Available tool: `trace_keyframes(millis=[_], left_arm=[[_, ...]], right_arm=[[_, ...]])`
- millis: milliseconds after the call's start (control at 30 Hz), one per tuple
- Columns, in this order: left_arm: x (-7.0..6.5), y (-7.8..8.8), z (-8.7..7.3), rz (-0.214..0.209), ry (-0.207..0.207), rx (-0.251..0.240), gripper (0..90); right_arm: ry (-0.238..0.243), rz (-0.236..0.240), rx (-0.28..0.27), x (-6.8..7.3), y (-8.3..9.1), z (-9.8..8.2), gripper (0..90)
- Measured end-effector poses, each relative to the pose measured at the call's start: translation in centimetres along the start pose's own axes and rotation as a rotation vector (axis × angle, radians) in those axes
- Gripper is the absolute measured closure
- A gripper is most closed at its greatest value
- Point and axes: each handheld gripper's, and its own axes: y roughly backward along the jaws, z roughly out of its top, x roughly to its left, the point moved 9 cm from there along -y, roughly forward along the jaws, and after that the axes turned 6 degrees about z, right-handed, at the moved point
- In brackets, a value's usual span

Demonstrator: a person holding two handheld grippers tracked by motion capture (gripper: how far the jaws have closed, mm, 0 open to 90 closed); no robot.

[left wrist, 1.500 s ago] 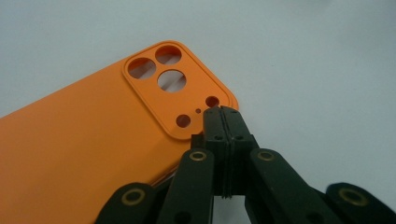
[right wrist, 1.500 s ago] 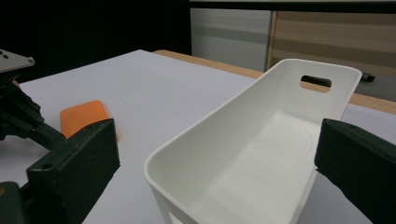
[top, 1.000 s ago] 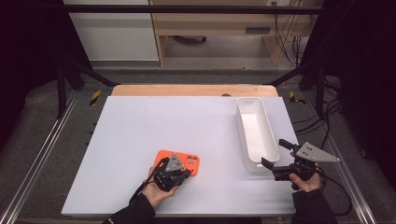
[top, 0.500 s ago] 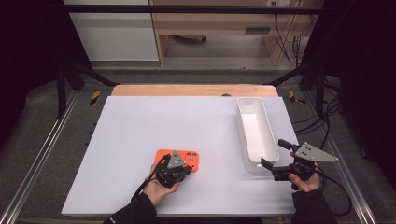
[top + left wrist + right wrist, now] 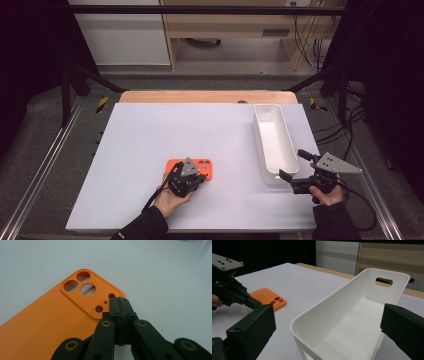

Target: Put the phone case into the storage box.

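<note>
Orange phone case (image 5: pixel 202 167) beside white bin (image 5: pixel 272 142)

Not much going on: the left gripper (image 5: pixel 196 176) has crept a bit toward the near-right corner of the orange phone case (image 5: pixel 190 169), jaws pressed together at the edge by the camera cutouts. The case itself maybe shifted a hair on the table, hard to say from the high view.
</note>
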Motion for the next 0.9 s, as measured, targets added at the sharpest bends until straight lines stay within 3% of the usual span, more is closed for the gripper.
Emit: trace_keyframes(millis=[900], left_arm=[[1.8,-1.5,1.2,0.049,0.013,-0.003,89.7]], right_arm=[[-0.002,0.002,0.009,0.0,-0.1,-0.1,0.3]])
